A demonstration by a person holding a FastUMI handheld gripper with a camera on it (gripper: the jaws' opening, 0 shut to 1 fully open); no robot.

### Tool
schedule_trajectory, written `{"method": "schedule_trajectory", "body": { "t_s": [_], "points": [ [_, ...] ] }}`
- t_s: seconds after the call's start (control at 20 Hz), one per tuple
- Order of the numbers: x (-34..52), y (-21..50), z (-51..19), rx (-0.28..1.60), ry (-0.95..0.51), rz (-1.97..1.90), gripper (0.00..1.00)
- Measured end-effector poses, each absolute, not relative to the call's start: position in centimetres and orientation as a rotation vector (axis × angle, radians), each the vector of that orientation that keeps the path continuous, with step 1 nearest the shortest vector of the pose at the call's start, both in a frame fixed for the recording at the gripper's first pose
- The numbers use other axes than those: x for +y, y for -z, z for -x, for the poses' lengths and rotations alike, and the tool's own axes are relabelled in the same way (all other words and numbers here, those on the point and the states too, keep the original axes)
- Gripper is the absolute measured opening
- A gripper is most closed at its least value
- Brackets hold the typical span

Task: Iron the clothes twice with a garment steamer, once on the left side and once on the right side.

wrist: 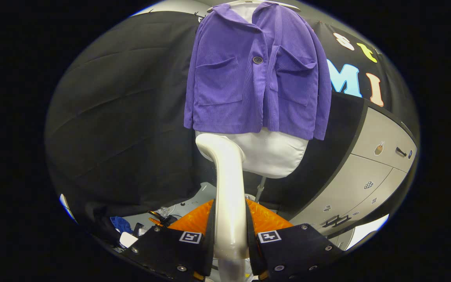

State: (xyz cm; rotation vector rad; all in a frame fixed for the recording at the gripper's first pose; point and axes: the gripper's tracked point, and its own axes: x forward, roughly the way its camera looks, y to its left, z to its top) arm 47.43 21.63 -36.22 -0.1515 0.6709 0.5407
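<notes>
The gripper [230,231] is closed on the steamer handle [228,196]; both fingers press its sides, one at 9 o'clock and one at 3 o'clock of the handle. The handle is white and glossy and goes up from between the fingers, then bends toward 11 o'clock, w/ its top end just under the jacket hem. The purple corduroy jacket [257,74] hangs at 12 o'clock beyond the fingers, on a white mannequin torso [276,156], front side facing the camera, w/ one dark button [257,60] closed and two chest pockets. The steamer does not touch the jacket. A grey cabinet [378,156] w/ drawers stands at approx. 3 o'clock of the torso. Some small items lie at 8 o'clock, too blurred to tell.
</notes>
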Motion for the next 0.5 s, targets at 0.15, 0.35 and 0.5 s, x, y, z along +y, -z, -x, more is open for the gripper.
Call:
{"method": "schedule_trajectory", "body": {
  "t_s": [0.15,0.35,0.5],
  "points": [
    [20.4,33.7,-46.7,0.640,-0.533,0.097,0.38],
    [18.4,29.2,-46.6,0.576,-0.539,0.069,0.38],
    [16.4,25.2,-46.7,0.519,-0.519,0.028,0.38]
  ]
}}
